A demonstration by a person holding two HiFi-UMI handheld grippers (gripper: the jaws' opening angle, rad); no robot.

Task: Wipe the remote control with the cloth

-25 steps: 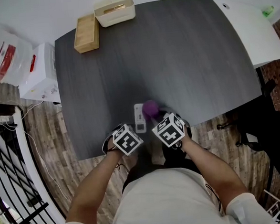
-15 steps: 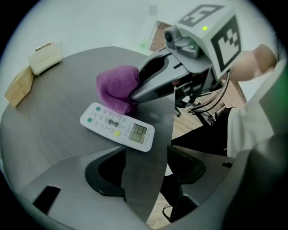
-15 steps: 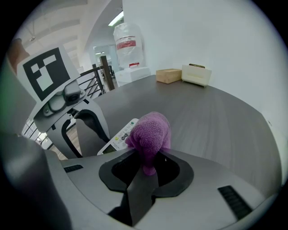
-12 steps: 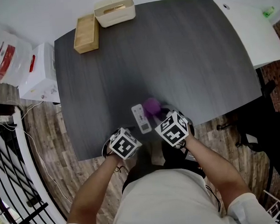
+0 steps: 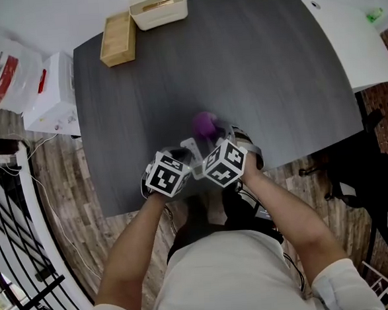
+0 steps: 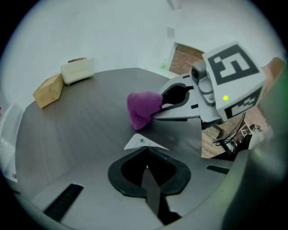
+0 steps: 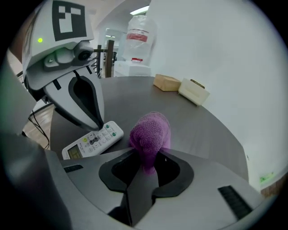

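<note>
The remote [image 7: 92,140] sits on the dark table [image 5: 254,67] near its front edge, and the left gripper [image 6: 146,150] is right on it. Its jaws have just been closing and now stand pressed together, tips at the remote's long edge by the green button. Only a white corner shows past them, so I can't tell whether they nip the edge or just touch it. Over to the right gripper [image 7: 150,167]: it is clamped on the purple cloth [image 7: 150,132], which bunches up out of the tips into a rounded wad. That wad hangs just beside the button end of the remote, a sliver of table showing between them. Both grippers tip steeply down and lean in toward each other, marker cubes almost touching in the head view. The left forearm [image 5: 131,248] and right forearm [image 5: 284,211] reach in from below. The count: one remote, one cloth, two grippers, and two boxes at the far edge, a wooden box [image 5: 118,40] and a cream box [image 5: 159,9].
</note>
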